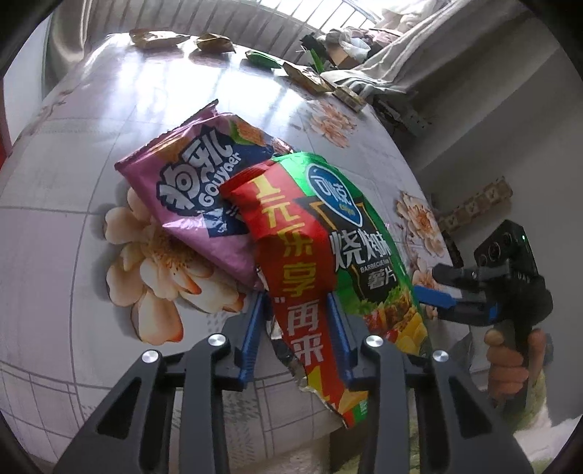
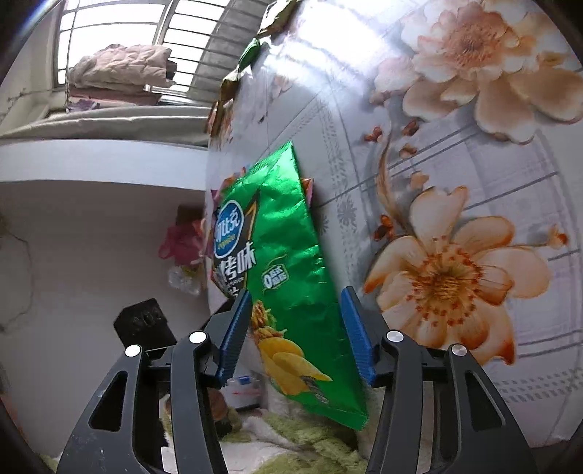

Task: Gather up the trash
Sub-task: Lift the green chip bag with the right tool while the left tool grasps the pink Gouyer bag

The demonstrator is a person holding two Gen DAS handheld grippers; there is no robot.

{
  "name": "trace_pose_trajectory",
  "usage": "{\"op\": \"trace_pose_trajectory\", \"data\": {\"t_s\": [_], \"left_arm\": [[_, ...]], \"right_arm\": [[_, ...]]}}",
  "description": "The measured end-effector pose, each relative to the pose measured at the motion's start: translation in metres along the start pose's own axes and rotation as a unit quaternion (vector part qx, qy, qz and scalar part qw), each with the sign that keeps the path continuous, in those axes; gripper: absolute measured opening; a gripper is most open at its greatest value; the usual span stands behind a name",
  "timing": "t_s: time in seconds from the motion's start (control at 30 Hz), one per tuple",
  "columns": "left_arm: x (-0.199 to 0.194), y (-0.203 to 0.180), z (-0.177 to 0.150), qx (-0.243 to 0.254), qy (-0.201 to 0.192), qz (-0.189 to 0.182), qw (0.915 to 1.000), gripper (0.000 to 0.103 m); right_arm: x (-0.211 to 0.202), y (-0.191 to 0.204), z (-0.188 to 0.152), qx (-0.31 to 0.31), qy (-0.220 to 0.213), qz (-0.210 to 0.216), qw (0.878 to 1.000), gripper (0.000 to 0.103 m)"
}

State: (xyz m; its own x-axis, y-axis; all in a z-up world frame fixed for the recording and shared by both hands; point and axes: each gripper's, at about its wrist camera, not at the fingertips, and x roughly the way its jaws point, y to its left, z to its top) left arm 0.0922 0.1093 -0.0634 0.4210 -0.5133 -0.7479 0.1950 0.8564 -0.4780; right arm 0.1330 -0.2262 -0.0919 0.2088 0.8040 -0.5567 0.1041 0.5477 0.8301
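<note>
A green and red chip bag (image 1: pixel 320 255) lies over a purple snack bag (image 1: pixel 193 189) on the floral table (image 1: pixel 73 175). My left gripper (image 1: pixel 297 310) is open with its blue fingers on either side of the chip bag's red lower part. My right gripper (image 2: pixel 297 302) is open and straddles the same chip bag (image 2: pixel 291 262) at the table's edge. The right gripper also shows in the left wrist view (image 1: pixel 433 291), at the bag's right side. I cannot tell if either gripper's pads touch the bag.
Several more wrappers (image 1: pixel 215 42) lie along the table's far edge, among them a small green one (image 1: pixel 264 60). A window with bars (image 2: pixel 120 32) and folded bedding (image 2: pixel 120 69) are beyond. A green shaggy rug (image 2: pixel 291 445) lies below the table.
</note>
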Motion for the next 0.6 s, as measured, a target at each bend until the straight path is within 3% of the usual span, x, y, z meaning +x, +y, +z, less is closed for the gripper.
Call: {"op": "trace_pose_trajectory", "data": {"t_s": [0.17, 0.3, 0.4, 0.43, 0.53, 0.6], "left_arm": [[-0.002, -0.004, 0.0, 0.02, 0.002, 0.011, 0.9998, 0.031], [-0.001, -0.006, 0.001, 0.037, 0.001, 0.024, 0.9991, 0.031], [-0.001, -0.005, 0.003, 0.033, -0.001, 0.021, 0.9992, 0.031], [-0.002, -0.003, 0.003, 0.03, -0.002, 0.018, 0.9994, 0.031], [-0.002, 0.004, 0.006, 0.012, 0.001, 0.003, 0.9999, 0.029], [-0.002, 0.006, 0.007, 0.007, 0.002, -0.003, 1.0, 0.029]], "right_arm": [[0.009, 0.009, 0.003, -0.018, 0.032, 0.001, 0.999, 0.057], [0.008, 0.011, -0.006, -0.031, 0.063, 0.038, 0.997, 0.064], [0.009, 0.011, -0.01, -0.026, 0.077, 0.111, 0.99, 0.065], [0.008, 0.011, -0.012, -0.019, 0.076, 0.16, 0.984, 0.066], [0.004, 0.008, -0.014, -0.006, 0.05, 0.251, 0.967, 0.066], [0.004, 0.006, -0.014, 0.003, 0.04, 0.286, 0.958, 0.066]]}}
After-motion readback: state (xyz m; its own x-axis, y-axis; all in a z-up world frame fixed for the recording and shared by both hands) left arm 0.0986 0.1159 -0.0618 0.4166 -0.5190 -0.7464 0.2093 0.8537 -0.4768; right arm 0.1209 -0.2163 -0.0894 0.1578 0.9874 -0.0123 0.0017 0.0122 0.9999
